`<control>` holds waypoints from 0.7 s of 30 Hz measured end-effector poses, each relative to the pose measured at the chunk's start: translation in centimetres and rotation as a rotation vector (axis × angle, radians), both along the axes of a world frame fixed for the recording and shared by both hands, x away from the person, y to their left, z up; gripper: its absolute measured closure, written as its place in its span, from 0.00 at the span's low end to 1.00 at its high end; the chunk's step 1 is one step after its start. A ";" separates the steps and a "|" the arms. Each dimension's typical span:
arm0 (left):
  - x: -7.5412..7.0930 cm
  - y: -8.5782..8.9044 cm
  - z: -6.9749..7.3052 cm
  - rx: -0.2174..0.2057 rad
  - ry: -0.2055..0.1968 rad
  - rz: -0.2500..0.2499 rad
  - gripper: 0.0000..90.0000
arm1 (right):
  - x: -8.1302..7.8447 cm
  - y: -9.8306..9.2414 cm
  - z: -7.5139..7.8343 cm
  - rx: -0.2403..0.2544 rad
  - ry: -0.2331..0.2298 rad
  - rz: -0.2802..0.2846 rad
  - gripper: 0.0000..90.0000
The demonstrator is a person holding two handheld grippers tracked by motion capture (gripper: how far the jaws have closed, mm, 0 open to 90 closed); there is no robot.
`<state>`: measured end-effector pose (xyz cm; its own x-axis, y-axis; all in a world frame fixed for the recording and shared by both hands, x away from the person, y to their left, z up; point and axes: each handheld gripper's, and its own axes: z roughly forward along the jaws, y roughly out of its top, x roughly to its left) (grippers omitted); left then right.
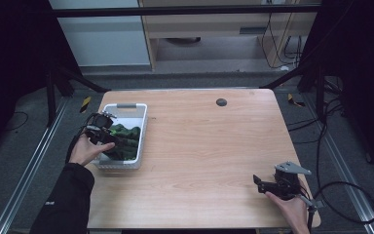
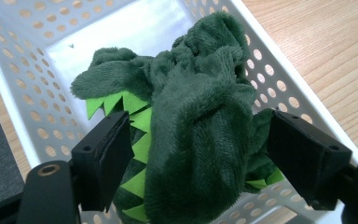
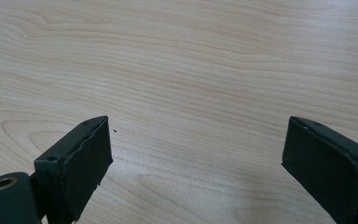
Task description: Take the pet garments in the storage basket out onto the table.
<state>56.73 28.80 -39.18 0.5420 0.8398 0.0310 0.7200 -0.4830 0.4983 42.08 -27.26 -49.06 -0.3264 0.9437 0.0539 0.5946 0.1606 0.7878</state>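
While the soft green dinosaur toy (image 2: 191, 126) lies in the white basket (image 1: 139, 134) at the left side of the table (image 1: 199, 146), the left gripper (image 1: 108, 132) sits over it with its jaws wide apart around the toy. The right gripper (image 1: 258, 183) rests near the table's right corner, jaws apart, holding nothing.

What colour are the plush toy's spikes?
Bright lime green spikes, clearest in the left gripper view.
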 end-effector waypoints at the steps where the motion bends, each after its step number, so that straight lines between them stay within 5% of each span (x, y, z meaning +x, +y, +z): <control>1: 0.0 0.0 0.0 0.000 0.000 0.000 0.25 | 0.0 0.0 0.0 0.000 0.000 0.000 0.09; 13: 0.4 0.1 -1.3 0.018 0.052 -0.004 0.37 | 0.0 0.1 -0.1 0.002 0.015 0.009 0.08; 21: 0.4 -0.3 -1.6 0.043 0.069 -0.011 0.59 | 0.0 0.2 -0.1 0.002 0.019 0.009 0.08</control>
